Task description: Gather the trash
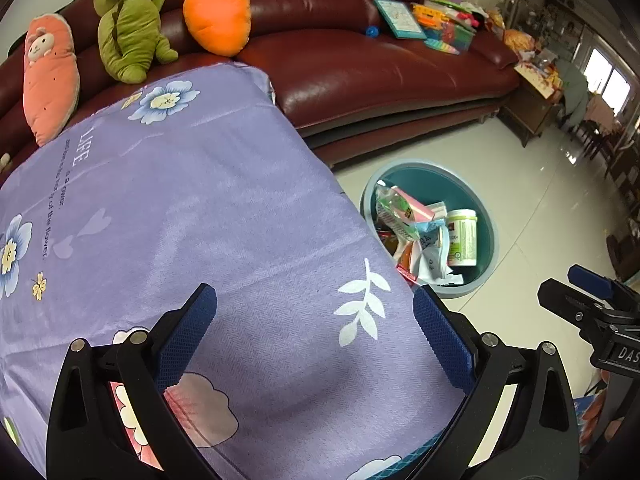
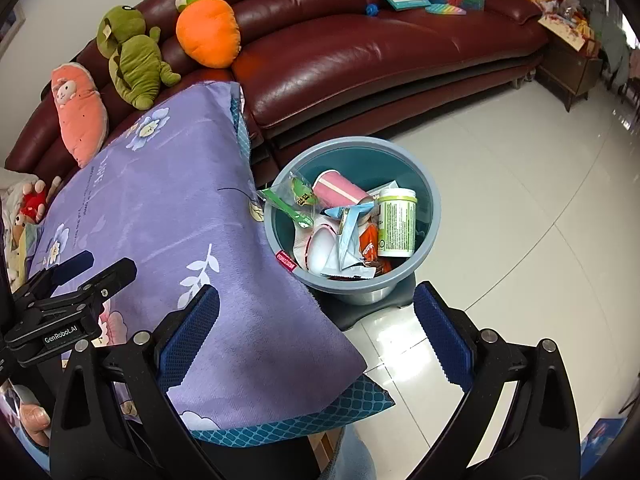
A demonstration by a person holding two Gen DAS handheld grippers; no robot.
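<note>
A teal round bin [image 1: 489, 220] [image 2: 434, 204] stands on the floor beside the table and holds several pieces of trash. Among them are a white-and-green canister [image 1: 462, 238] [image 2: 396, 222], a pink cup [image 2: 340, 192] and a green wrapper [image 2: 298, 198]. My left gripper [image 1: 316, 296] hovers open over the purple flowered tablecloth [image 1: 200, 200] [image 2: 160, 200], nothing between its fingers. My right gripper [image 2: 317, 292] is open and empty too, above the table's corner with the bin just ahead. Each gripper shows in the other's view: right gripper [image 1: 576, 284], left gripper [image 2: 96, 266].
A dark red leather sofa [image 1: 360, 76] [image 2: 360, 60] runs behind the table, with plush toys [image 1: 216, 12] [image 2: 132, 56] on the left and books and toys [image 1: 436, 20] on the right. Glossy white tile floor [image 2: 520, 240] spreads right of the bin. A wooden side cabinet [image 1: 532, 108] stands by the sofa's end.
</note>
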